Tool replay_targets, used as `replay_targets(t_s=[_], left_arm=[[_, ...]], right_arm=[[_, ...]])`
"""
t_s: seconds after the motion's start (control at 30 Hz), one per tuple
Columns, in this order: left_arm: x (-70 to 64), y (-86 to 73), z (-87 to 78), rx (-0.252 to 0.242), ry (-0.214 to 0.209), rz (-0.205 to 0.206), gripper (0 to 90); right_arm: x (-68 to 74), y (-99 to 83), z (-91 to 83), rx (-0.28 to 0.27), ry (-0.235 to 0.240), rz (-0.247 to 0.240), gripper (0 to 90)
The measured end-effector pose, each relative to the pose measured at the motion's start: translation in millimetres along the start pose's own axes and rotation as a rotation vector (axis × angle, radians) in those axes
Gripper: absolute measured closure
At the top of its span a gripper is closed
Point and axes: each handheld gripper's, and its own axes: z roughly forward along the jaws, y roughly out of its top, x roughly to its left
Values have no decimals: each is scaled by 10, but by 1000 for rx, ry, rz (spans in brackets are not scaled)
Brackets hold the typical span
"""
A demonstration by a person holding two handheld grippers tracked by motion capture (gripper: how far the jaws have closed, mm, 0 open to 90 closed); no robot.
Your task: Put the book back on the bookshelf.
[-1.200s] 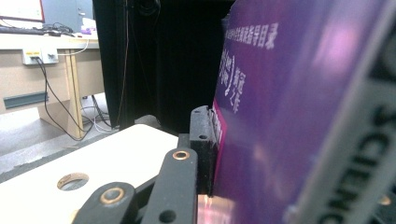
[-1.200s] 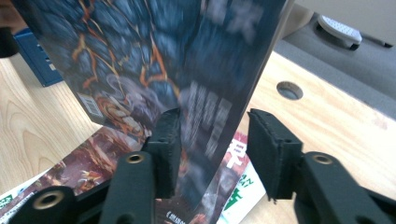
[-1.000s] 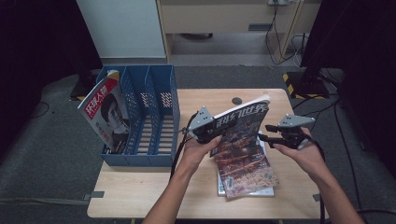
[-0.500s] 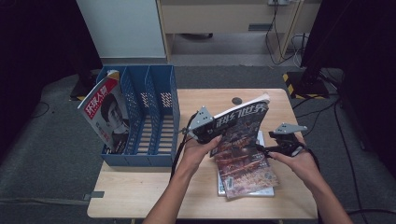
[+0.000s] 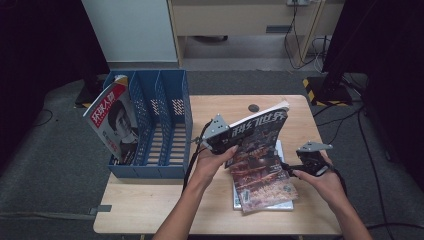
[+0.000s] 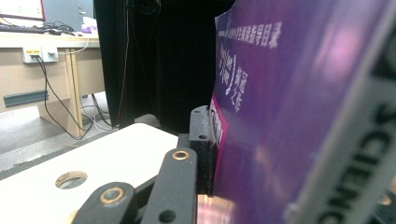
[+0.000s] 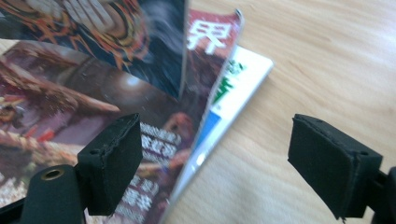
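Observation:
A magazine (image 5: 260,131) with a dark cover and white characters is held tilted above the table, its purple back cover (image 6: 303,116) close to the left gripper's camera. My left gripper (image 5: 221,139) (image 6: 212,140) is shut on its left edge. Beneath it lies a short stack of magazines (image 5: 264,186) (image 7: 93,116), with a white and green one (image 7: 233,88) at the bottom. My right gripper (image 5: 295,169) (image 7: 219,158) stands open just right of the stack and low over the wood, one pad (image 7: 114,158) above the stack's edge.
A blue file rack (image 5: 167,131) with three slots stands at the table's left; a red-titled magazine (image 5: 114,125) leans in its leftmost slot. A round cable hole (image 5: 254,107) (image 6: 70,178) lies near the far edge. Bare tabletop (image 5: 305,125) stretches right of the stack.
My right gripper has dropped from the lifted magazine's right edge toward the near side, beside the stack. The left gripper keeps the magazine raised in about the same place.

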Motion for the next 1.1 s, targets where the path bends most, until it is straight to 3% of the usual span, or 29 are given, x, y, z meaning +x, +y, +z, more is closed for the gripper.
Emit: replay_targets(t_s=[0.17, 0.27, 0.47, 0.83, 0.97, 1.1], left_arm=[[8, -10, 2, -5, -5, -12, 787], [10, -29, 6, -14, -13, -25, 779], [17, -96, 2, -8, -2, -34, 771], [-9, -89, 4, -11, 44, -4, 810], [5, -68, -25, -33, 59, -39, 825], [0, -34, -60, -27, 78, -18, 825]], right_arm=[[-77, -145, -42, -16, -5, 63, 178], [-137, -247, -49, -3, -32, 114, 173], [-184, -310, -65, -1, -34, 147, 167], [-155, -347, -65, 11, -42, 139, 164], [-133, -345, -53, 12, -41, 139, 165], [-105, -332, -48, 0, -42, 136, 167]])
